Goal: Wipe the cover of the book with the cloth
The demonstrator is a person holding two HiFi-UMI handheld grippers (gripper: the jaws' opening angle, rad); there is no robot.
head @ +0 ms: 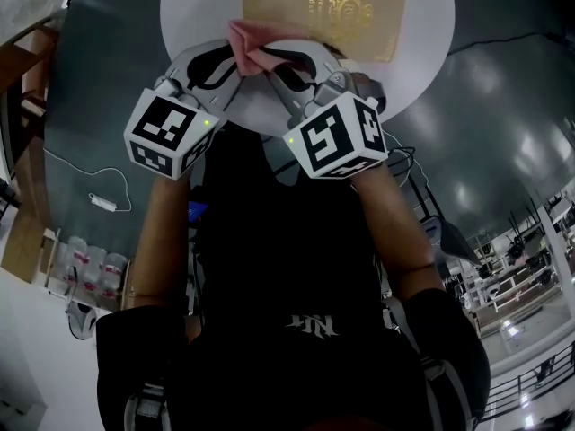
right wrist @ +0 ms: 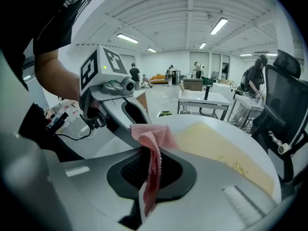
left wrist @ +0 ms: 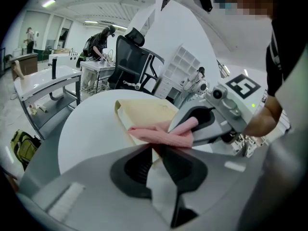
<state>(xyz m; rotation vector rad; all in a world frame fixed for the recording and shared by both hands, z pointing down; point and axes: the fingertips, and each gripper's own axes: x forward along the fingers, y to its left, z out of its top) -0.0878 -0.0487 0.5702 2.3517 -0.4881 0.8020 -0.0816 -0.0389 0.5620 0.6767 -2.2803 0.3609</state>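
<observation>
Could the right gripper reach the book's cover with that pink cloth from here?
Probably yes. The right gripper is shut on the cloth, which hangs at the book's near edge, and nothing lies between. The left gripper pinches the same cloth, so both must move together.

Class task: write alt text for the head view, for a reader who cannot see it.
The left tool and right tool both pinch one pink cloth at the near edge of a tan book with gold print, lying on a round white table.
</observation>
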